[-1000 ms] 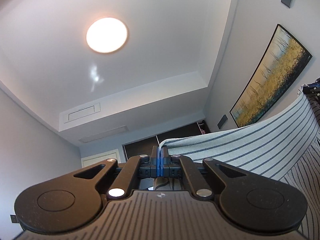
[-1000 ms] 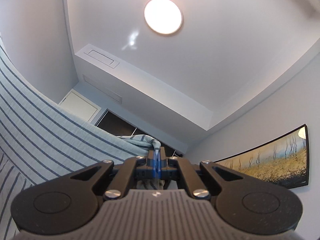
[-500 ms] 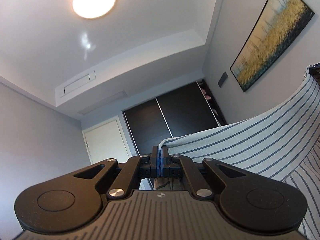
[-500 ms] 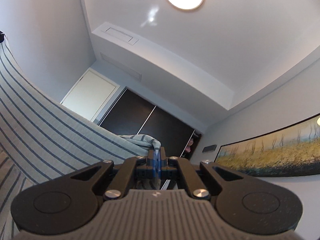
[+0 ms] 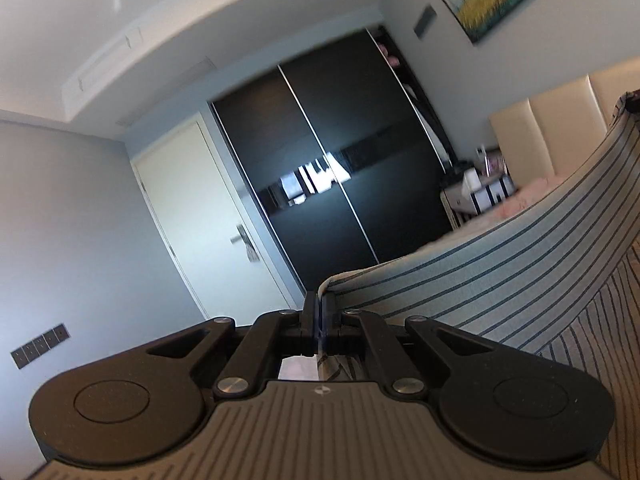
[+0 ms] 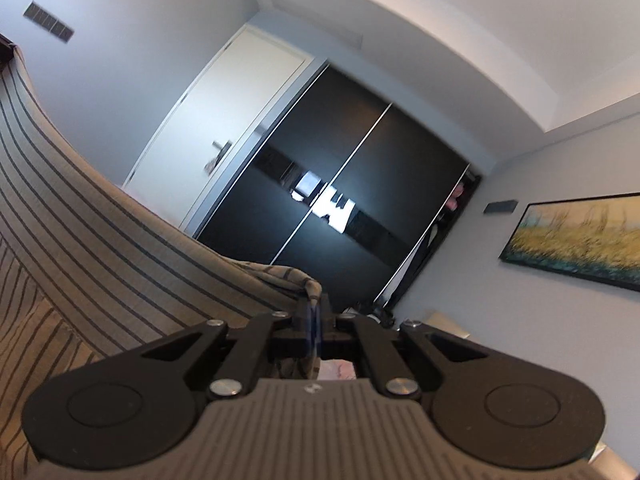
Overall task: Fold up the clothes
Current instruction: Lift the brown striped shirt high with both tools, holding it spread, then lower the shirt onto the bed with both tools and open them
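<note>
A pale striped garment (image 5: 500, 264) hangs stretched in the air between my two grippers. My left gripper (image 5: 320, 308) is shut on one corner of it, and the cloth runs off to the right and down. My right gripper (image 6: 314, 312) is shut on the other corner, and the striped garment (image 6: 100, 232) runs off to the left in that view. Both grippers are raised and point across the room. The lower part of the garment is out of sight.
A dark sliding wardrobe (image 5: 332, 184) and a white door (image 5: 208, 216) stand ahead. A bed with a padded headboard (image 5: 560, 136) and a bedside table (image 5: 480, 196) lie to the right. A painting (image 6: 576, 236) hangs on the right wall.
Both grippers have tilted down from the ceiling toward the far wall, still holding the garment. The ceiling lamp has left both views and the wardrobe, door and bed have come in.
</note>
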Demonstrator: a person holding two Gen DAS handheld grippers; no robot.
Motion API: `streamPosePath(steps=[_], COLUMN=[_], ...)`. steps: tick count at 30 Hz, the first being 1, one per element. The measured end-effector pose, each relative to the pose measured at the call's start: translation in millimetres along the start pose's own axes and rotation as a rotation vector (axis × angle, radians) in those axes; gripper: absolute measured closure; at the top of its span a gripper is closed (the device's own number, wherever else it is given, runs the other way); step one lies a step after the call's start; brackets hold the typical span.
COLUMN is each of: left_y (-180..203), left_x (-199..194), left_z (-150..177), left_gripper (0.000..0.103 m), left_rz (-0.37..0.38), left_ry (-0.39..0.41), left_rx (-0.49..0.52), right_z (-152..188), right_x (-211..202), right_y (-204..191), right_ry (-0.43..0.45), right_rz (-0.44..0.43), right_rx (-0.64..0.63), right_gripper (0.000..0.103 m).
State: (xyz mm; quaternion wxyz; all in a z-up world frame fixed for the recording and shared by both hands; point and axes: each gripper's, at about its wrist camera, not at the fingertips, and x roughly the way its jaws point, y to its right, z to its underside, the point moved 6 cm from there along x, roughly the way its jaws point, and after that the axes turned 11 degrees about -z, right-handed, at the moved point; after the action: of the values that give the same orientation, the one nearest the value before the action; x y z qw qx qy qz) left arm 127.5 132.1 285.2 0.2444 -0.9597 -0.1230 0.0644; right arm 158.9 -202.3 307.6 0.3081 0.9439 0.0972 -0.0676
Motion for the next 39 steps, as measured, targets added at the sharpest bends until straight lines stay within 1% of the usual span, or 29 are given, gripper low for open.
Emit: streamPosePath(steps=[3,8,14,18,22,26,29,31,36,39], left_y=[22.5,61.2,117.0,154.8,189.2,210.1,226.2,232.9,243.4,242.5], left_x=[44.9,121.5,204.4,253.6,288.4,307.3,317.4,320.2,326.9,333.0], left_z=[26.3,76.0,135.4,179.3,217.9,253.4,273.8,284.5,299.7,298.4], left_gripper=[0.103,0.103,0.103,0.103,0.103,0.103,0.103,0.103,0.103,0.102], left_rz=[0.017,0.056,0.109,0.151,0.186,0.203,0.218,0.227,0.242,0.254], left_ry=[-0.064,-0.179,-0.288,-0.366,-0.440,-0.503,-0.526,-0.539,-0.564,-0.564], left_rx=[0.054,0.126,0.196,0.218,0.245,0.259,0.287,0.295,0.300,0.276], right_z=[25.8,78.4,144.5,196.0,247.2,288.4,310.2,320.4,333.8,332.6], right_x=[51.4,143.6,256.9,326.1,383.0,418.1,439.6,446.7,447.6,446.1], right_y=[-13.9,-38.4,-67.9,-91.8,-125.2,-152.3,-160.7,-166.4,-177.0,-177.1], right_ry=[-0.070,-0.187,-0.322,-0.408,-0.490,-0.559,-0.599,-0.621,-0.661,-0.660], right_rz=[-0.033,-0.071,-0.109,-0.145,-0.178,-0.207,-0.227,-0.242,-0.277,-0.284], right_rx=[-0.003,-0.006,0.004,0.026,0.027,0.035,0.041,0.046,0.064,0.058], right_gripper=[0.101,0.101,0.101,0.101,0.101,0.100,0.100,0.100,0.099,0.099])
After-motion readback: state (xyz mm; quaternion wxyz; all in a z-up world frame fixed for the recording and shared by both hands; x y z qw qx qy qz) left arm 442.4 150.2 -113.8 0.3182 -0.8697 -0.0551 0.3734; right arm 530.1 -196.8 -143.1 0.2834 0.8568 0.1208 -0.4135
